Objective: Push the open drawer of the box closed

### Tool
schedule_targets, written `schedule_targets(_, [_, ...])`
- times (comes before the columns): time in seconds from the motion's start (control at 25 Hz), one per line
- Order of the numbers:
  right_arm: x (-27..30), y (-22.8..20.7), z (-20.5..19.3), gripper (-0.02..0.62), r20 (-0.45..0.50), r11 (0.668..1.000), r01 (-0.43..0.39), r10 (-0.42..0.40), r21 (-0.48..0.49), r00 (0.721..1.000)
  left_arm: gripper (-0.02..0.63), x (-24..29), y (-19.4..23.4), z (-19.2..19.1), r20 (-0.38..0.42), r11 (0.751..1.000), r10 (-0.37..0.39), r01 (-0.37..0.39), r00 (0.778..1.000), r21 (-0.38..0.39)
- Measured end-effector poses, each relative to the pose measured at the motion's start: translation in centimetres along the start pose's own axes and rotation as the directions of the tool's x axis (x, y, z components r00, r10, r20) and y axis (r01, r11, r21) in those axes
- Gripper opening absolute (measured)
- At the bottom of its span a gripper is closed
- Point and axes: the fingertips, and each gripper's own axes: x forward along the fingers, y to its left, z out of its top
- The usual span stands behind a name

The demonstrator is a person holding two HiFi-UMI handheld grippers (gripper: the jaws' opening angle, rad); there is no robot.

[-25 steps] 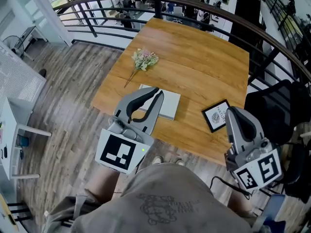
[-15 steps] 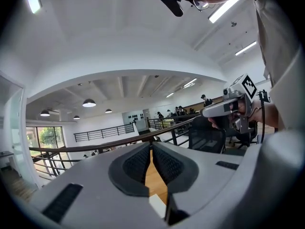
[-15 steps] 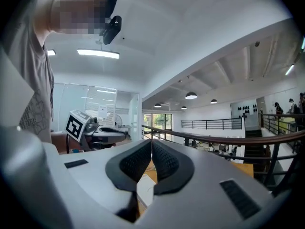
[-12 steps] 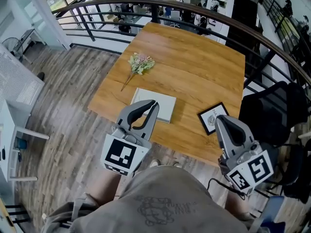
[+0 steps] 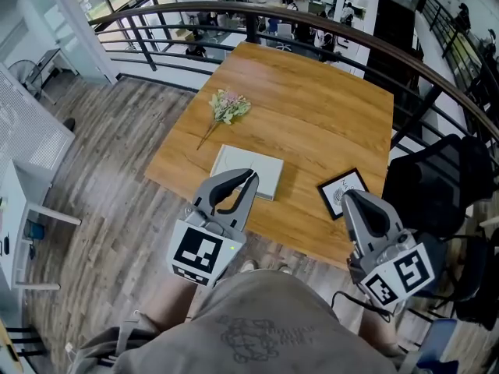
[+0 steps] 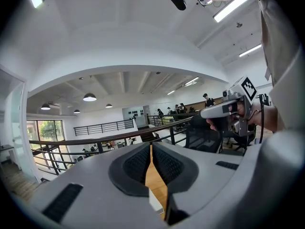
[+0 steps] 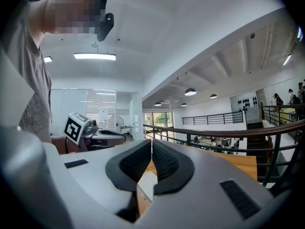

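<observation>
At 12 o'clock off my left gripper: box on worktop, contents unseen. Right gripper and left: jaws pinched together, empty.

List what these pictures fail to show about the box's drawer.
Drawer: head view shows only the top of the box; the left gripper covers its near edge, so open or shut cannot be told.
Left gripper view: the fingers leave only a sliver of the box.
Right gripper view: the same.
Picture frame: print too small to read.
</observation>
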Motion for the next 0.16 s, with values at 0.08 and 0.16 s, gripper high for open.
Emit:
schedule_targets(0.08, [-0.21,0.07,0.26,0.035,0.005,1.000,0.000,0.000,-0.003,1.000,0.029,-0.18,-0.12,0.16,-0.003,1.000,-0.002,0.002,1.000,0.010])
schedule_targets(0.16, [-0.44,0.12,0.47,0.035,0.008,1.000,0.001,-0.001,-0.006,1.000,0.029,-0.31,-0.30,0.39,-0.003,1.000,-0.003,0.003,1.000,0.017])
